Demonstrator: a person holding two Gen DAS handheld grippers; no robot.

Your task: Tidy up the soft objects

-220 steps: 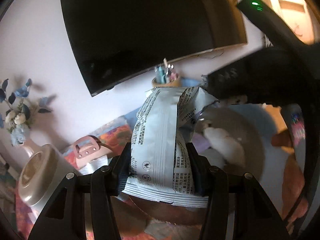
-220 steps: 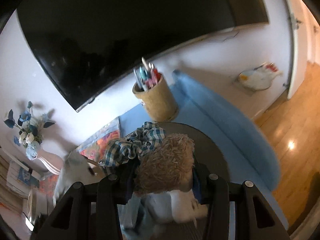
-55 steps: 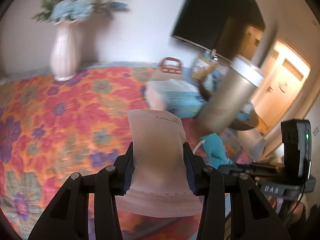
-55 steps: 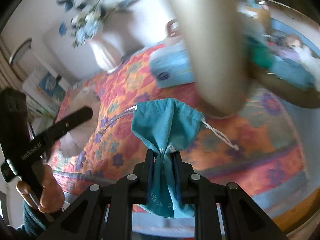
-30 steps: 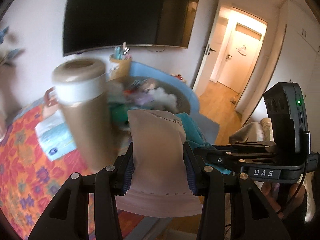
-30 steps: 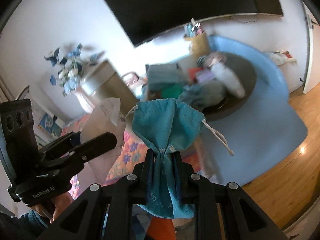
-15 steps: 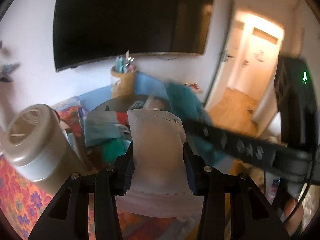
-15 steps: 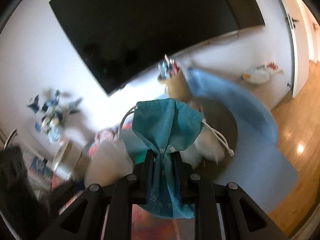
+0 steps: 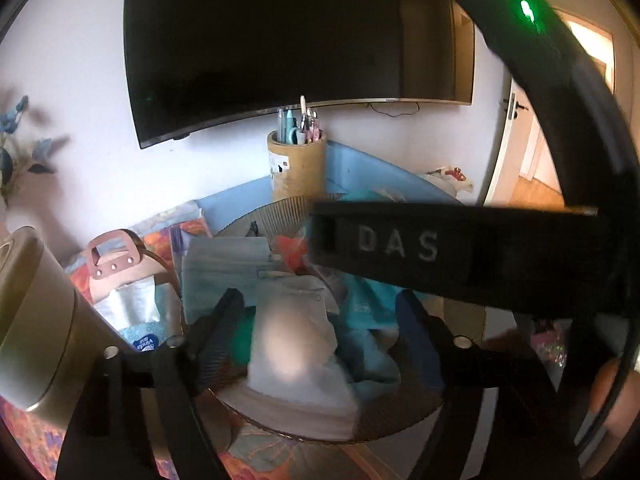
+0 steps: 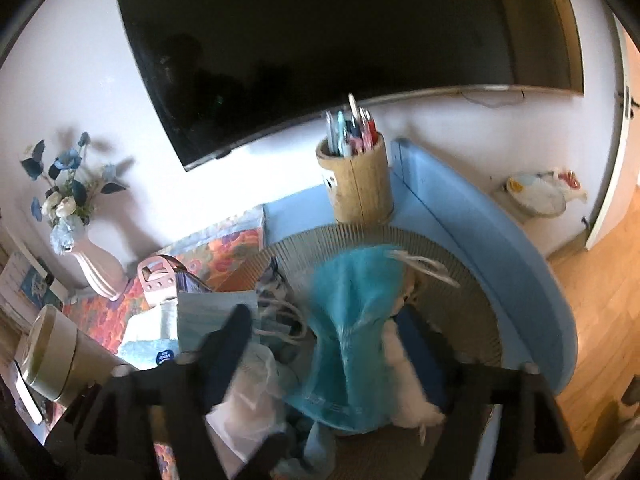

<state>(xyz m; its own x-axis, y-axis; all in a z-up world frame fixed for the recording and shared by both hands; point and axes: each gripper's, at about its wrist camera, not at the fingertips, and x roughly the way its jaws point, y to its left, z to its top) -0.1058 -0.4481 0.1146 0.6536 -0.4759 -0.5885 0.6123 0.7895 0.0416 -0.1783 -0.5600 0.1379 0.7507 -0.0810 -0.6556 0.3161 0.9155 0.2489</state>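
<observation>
Both grippers hover over a round ribbed tray heaped with soft items. My left gripper is open, and a pale translucent pouch lies blurred between its spread fingers, free of them. My right gripper is open too, and a teal drawstring bag hangs loose between its fingers above the pile. In the left wrist view the right gripper's black body crosses the tray at the right. A white plush piece lies beside the teal bag.
A bamboo pen holder stands behind the tray against the wall under a black TV. A beige cylindrical canister stands at the left on a floral cloth. A tissue pack, a pink handle and a white vase of blue flowers lie further left.
Both grippers swung over the tray and opened. The pale pouch and the teal bag, gripped half a second ago, now sit loose between the spread fingers.
</observation>
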